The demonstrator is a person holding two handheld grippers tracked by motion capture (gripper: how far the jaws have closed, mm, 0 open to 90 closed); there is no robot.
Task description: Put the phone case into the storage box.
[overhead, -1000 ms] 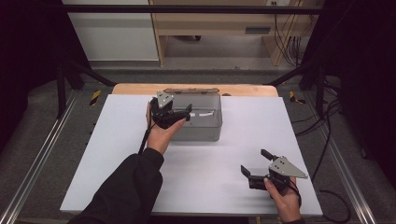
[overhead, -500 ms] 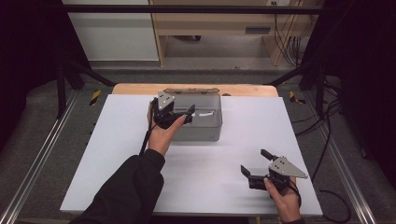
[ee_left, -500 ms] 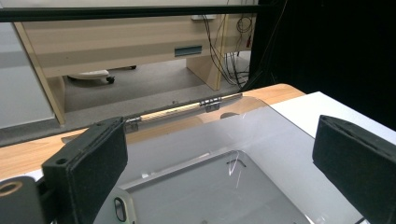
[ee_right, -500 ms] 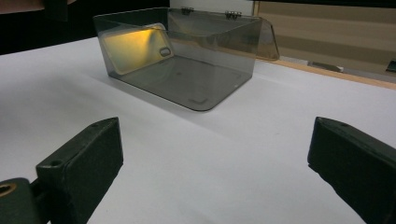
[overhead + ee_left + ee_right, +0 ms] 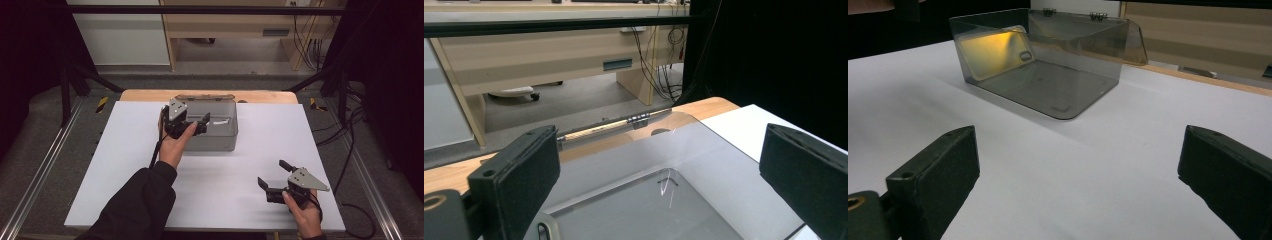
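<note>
**The Left Gripper Hangs Over the Open Box**

A see-through box (image 5: 212, 131) sits on a white mat (image 5: 125, 170) on the table. Its lid (image 5: 202, 97) is flipped back, away from the person, so the box is open on top.

The left gripper (image 5: 198, 125) is right above the box. The box lies just under it and a bit ahead of it. In the left gripper view, the two black jaws stand wide apart, and the box floor (image 5: 664, 200) shows between them. The jaws hold nothing. The hinges (image 5: 639, 119) and the back edge of the box are straight ahead of this gripper.

The box is longer one way than the other. Its long side runs across, from one jaw of the left gripper toward the other. So the jaws line up with the long way of the box, not the short way.

The right gripper (image 5: 271, 181) is well apart from the box. It rests low, near the mat, close to the person. The box (image 5: 1048, 65) is far ahead of it and a little to its left. Its jaws are spread wide too, with nothing between them.

The left gripper is much nearer to the box. It looks like the one to do the next bit of work there, maybe going down into the box or reaching on to the lid. The right gripper would have to travel far forward to help.
</note>
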